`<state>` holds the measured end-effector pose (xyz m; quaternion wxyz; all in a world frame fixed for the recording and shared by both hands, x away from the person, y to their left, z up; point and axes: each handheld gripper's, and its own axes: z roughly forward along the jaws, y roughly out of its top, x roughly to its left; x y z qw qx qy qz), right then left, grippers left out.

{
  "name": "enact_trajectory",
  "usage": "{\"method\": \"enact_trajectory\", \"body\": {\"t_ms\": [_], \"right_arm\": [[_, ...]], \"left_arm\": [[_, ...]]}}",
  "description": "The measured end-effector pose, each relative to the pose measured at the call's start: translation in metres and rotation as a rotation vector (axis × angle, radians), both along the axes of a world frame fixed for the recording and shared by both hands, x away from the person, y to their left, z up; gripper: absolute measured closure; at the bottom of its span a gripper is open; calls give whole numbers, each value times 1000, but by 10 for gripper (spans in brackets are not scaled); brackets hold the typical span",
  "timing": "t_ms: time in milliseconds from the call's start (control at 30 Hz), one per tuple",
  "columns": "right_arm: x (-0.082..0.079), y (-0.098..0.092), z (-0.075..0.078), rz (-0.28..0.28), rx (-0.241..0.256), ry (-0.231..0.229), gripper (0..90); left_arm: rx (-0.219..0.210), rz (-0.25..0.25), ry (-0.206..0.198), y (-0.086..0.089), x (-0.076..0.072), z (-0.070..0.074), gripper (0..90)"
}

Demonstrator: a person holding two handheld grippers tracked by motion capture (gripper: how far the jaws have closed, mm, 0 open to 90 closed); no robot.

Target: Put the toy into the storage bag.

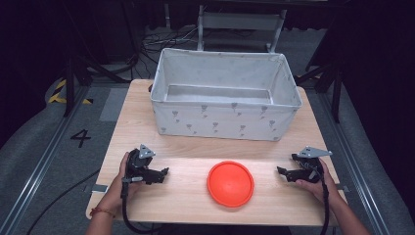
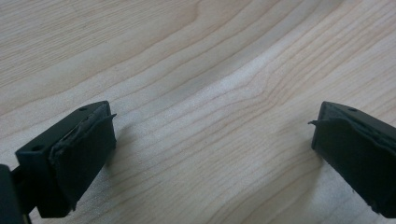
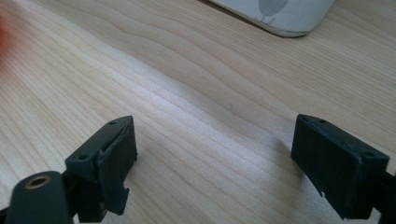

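Note:
An orange round disc (image 1: 230,183) lies flat on the wooden table (image 1: 195,152), near its front edge. My left gripper (image 1: 164,172) rests on the table to the disc's left, jaws open and pointing toward it, with bare wood between them (image 2: 212,135). My right gripper (image 1: 280,171) rests to the disc's right, also open and pointing toward it, holding nothing (image 3: 212,154). Both are a short gap away from the disc. A white fabric bin (image 1: 225,93) stands behind the disc, and it looks empty inside.
The bin's corner (image 3: 285,14) appears at the top of the right gripper view. An orange blur (image 3: 3,25) shows at that view's left edge. Around the table are dark floor, cables and a metal frame (image 1: 240,24) behind the bin.

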<state>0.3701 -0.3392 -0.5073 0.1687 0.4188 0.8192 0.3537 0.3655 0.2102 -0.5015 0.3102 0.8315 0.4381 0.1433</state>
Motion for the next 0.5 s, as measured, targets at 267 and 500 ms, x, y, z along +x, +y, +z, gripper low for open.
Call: {"method": "enact_trajectory", "body": {"t_ms": [267,500], "right_arm": [[1,0,1,11,-2,4,146],[0,6,6,60,-20,6,193]], "left_arm": [[8,-39,-13,5,0,0,1],[9,-43,-13,5,0,0,2]]}}
